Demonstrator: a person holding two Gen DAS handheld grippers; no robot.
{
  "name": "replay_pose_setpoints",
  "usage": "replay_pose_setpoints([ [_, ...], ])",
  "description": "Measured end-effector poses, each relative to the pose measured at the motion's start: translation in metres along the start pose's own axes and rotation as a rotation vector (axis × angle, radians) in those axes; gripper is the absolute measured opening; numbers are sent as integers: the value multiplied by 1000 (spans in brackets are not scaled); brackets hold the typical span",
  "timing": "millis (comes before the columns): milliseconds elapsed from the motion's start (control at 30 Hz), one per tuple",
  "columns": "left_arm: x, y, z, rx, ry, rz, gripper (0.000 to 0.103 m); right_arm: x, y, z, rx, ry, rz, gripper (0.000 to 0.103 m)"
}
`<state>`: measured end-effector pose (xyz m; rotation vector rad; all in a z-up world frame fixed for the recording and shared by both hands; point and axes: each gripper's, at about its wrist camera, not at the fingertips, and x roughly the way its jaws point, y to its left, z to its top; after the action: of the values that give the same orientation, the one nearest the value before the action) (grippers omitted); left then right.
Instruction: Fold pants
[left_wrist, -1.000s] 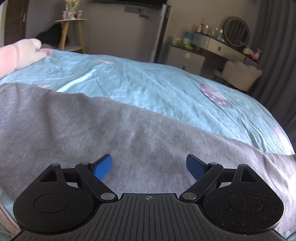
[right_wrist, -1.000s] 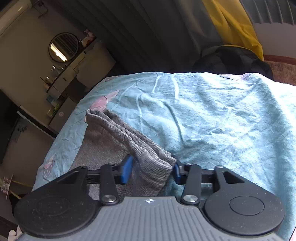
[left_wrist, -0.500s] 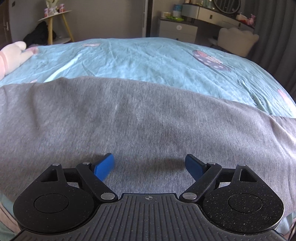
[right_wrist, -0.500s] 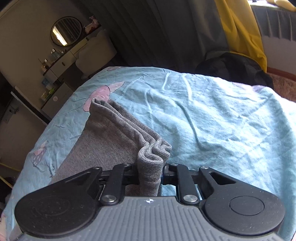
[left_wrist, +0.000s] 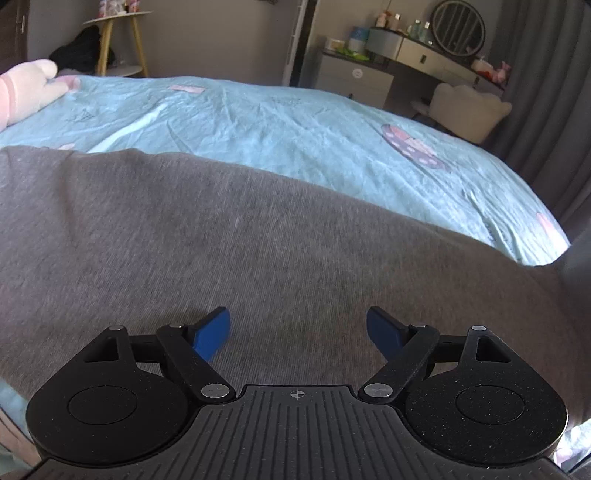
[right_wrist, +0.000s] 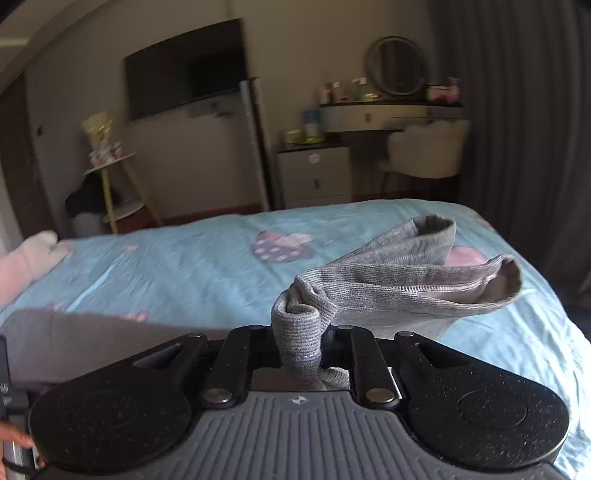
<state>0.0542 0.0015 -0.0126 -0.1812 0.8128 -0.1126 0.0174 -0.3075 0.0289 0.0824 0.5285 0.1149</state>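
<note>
**Pants spread on the bed, cuff end pinched in the right tool**

Fabric fills most of the left wrist view: grey pants (left_wrist: 258, 243) of soft, finely ribbed knit, lying flat in a broad band across the middle and lower frame. Beneath them is the bed (left_wrist: 295, 129), covered by a light blue, creased sheet with pink and purple cartoon prints. A pink plush shape (left_wrist: 26, 88) rests at the upper left edge.

The left tool (left_wrist: 298, 332) has two blue pads on black arms, set wide apart and easing slightly inward. The pants lie directly under and ahead of the pads, at the lower centre of the frame; nothing is gripped between them.

In the right wrist view, the right tool (right_wrist: 301, 347) has its two black fingers pressed together on a bunched, ribbed strip of the pants (right_wrist: 388, 280), at lower centre. From that pinch the cloth trails to the right and upward, off the sheet, ending in two open tubular cuffs, one at centre right and one further right. The rest of the grey fabric lies flat on the bed at the lower left.

Behind the bed stand one round mirror (right_wrist: 397, 66) on a white vanity, one pale cushioned chair (right_wrist: 424, 151), one dark wall screen (right_wrist: 184, 70), and grey curtains (right_wrist: 517, 110) along the right.
</note>
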Motion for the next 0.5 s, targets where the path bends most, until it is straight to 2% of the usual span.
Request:
replay_pose_setpoints([
  [167,-4,4,0,-23,-18,-35,87,40,54,-53,-41,198,126,16],
  [267,-3,4,1,-26,-12,-46,87,42,62,-68,-45,294,131,29],
  [333,-1,5,2,-31,-11,-52,87,29,53,-63,21,302,184,38],
  [400,-1,7,2,-40,-11,-66,87,13,39,-54,70,274,208,52],
  [467,-4,7,2,-40,-24,-101,87,-4,16,-46,151,217,194,63],
  [500,-8,6,2,-27,-39,-127,87,-9,4,-43,209,195,180,64],
])
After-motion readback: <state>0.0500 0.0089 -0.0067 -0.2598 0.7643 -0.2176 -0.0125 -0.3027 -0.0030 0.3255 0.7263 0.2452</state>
